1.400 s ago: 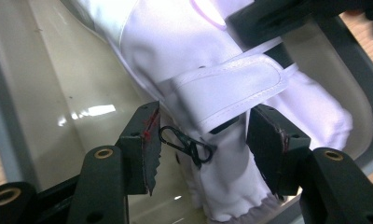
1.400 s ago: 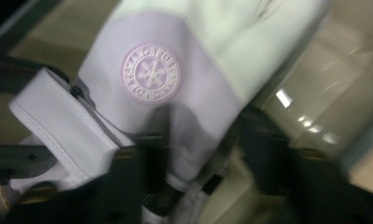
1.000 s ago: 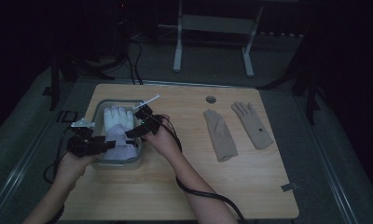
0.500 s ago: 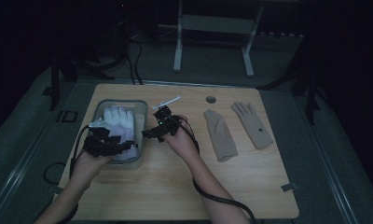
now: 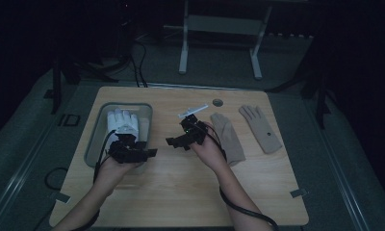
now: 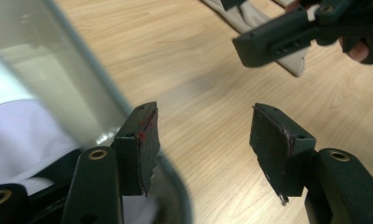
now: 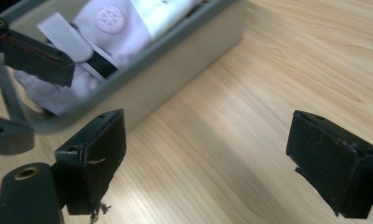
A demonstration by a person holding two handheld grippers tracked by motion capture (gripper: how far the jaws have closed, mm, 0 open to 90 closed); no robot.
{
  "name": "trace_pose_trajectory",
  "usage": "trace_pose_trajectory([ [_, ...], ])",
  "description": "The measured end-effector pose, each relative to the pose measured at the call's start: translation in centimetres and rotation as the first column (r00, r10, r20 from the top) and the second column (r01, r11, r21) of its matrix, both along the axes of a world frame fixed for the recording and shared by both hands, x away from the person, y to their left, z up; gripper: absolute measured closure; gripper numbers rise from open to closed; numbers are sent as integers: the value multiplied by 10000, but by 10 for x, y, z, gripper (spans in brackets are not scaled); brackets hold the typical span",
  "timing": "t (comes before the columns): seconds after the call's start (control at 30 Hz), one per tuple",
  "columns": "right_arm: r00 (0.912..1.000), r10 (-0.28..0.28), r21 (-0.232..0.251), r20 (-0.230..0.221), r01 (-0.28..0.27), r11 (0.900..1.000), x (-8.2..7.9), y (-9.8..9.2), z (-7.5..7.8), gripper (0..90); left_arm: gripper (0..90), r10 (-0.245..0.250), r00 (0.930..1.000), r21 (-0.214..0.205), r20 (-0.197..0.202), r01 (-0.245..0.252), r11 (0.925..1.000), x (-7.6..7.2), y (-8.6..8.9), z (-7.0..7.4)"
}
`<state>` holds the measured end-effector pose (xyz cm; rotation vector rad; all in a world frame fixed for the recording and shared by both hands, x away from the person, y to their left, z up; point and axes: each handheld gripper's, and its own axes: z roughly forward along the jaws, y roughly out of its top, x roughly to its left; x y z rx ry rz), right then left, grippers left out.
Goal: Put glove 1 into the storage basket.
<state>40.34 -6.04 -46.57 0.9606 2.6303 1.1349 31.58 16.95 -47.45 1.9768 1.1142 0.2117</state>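
White fabric glove (image 5: pixel 123 122) lying in grey plastic bin (image 5: pixel 95 139), far-left on wooden surface (image 5: pixel 181 187). Left hand-held gripper (image 6: pixel 203 140) gaping, empty, hovering at bin's near-right rim. Right hand-held gripper (image 7: pixel 205 158) just been opening, nothing between jaws, near beige gloves (image 5: pixel 229 137).

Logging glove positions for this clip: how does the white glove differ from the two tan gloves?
The white glove lies inside the grey bin at the table's left; the two tan gloves lie flat on the bare wooden table at right. The white one looks puffier and bears a round logo and a black band; the tan ones look thin and plain. All lie with fingers pointing away from the person.
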Motion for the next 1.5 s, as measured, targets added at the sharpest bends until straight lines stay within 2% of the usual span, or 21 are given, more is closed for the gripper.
trace_pose_trajectory([
  [0.07, 10000, -65, 74, 42, 65, 10000, -1, -9, 0, 120, 349, 92, 9999, 421, 146, -99, 9991, -2, -11, -1],
  [0.2, 9996, -196, -109, 206, 198, 9997, -5, -27, -5, 128, 243, -381, 9987, 432, 346, 366, 9984, -6, -29, -5],
  [0.37, 9991, -431, -123, 61, 432, 9990, -10, -51, -12, 128, 132, -704, 9958, 578, 589, 670, 9961, -9, -49, -14],
  [0.43, 9986, -532, -187, -20, 532, 9984, -10, -55, -13, 130, 31, -808, 9950, 546, 595, 776, 9955, -9, -53, -17],
  [0.53, 9965, -830, -228, -40, 829, 9963, -11, -70, -17, 130, 22, -994, 9910, 261, 898, 974, 9949, -11, -62, -25],
  [0.57, 9961, -886, -219, -3, 886, 9958, -11, -74, -18, 130, 22, -1090, 9873, 124, 1153, 1083, 9940, -12, -65, -27],
  [0.63, 9941, -1080, -147, -110, 1078, 9941, -11, -88, -22, 122, 22, -1300, 9803, 280, 1488, 1272, 9915, -15, -72, -32],
  [0.67, 9941, -1080, -147, -110, 1078, 9941, -11, -88, -22, 122, 22, -1369, 9782, 220, 1563, 1351, 9906, -16, -74, -33],
  [0.73, 9925, -1187, -159, -303, 1183, 9929, -10, -96, -25, 122, 22, -1650, 9720, 319, 1671, 1619, 9863, -16, -80, -40],
  [0.77, 9909, -1282, -145, -407, 1277, 9917, -10, -101, -26, 121, 22, -1742, 9691, 202, 1747, 1734, 9846, -16, -82, -44],
  [0.87, 9879, -1459, 6, -535, 1462, 9893, -9, -114, -31, 120, 22, -1867, 9679, -24, 1682, 1898, 9818, -16, -85, -53],
  [0.93, 9874, -1515, -70, -465, 1513, 9885, -9, -121, -34, 114, 22, -1858, 9677, -288, 1703, 1934, 9807, -18, -86, -60],
  [1.03, 9842, -1701, -268, -499, 1689, 9853, -8, -131, -39, 114, 22, -1948, 9634, -590, 1840, 2087, 9762, -22, -86, -68],
  [1.07, 9809, -1894, -300, -447, 1882, 9817, -7, -136, -41, 113, 22, -1928, 9632, -662, 1871, 2082, 9759, -23, -86, -71],
  [1.17, 9799, -1997, -357, -19, 1995, 9793, -6, -151, -45, 139, 22, -1743, 9619, -486, 2105, 1884, 9809, -26, -87, -79],
  [1.23, 9803, -1974, -343, 48, 1975, 9797, -5, -156, -47, 146, 22, -1570, 9627, -549, 2203, 1730, 9834, -28, -86, -87],
  [1.27, 9791, -2016, -410, 250, 2025, 9784, -4, -161, -49, 191, 22, -1491, 9628, -534, 2253, 1650, 9849, -29, -86, -90],
  [1.33, 9799, -1913, -520, 570, 1943, 9796, -2, -169, -54, 225, 22, -1343, 9606, -734, 2432, 1563, 9850, -30, -84, -96],
  [1.43, 9746, -2009, -1033, 990, 2108, 9721, 1, -175, -60, 295, 22, -1264, 9534, -815, 2739, 1539, 9847, -31, -81, -101],
  [1.47, 9695, -2203, -955, 1078, 2307, 9683, 3, -179, -61, 319, 23, -1263, 9531, -874, 2750, 1556, 9839, -31, -81, -101],
  [1.5, 9684, -2270, -842, 1029, 2359, 9681, 5, -182, -63, 335, 22, -1239, 9528, -978, 2772, 1562, 9829, -31, -80, -101],
])
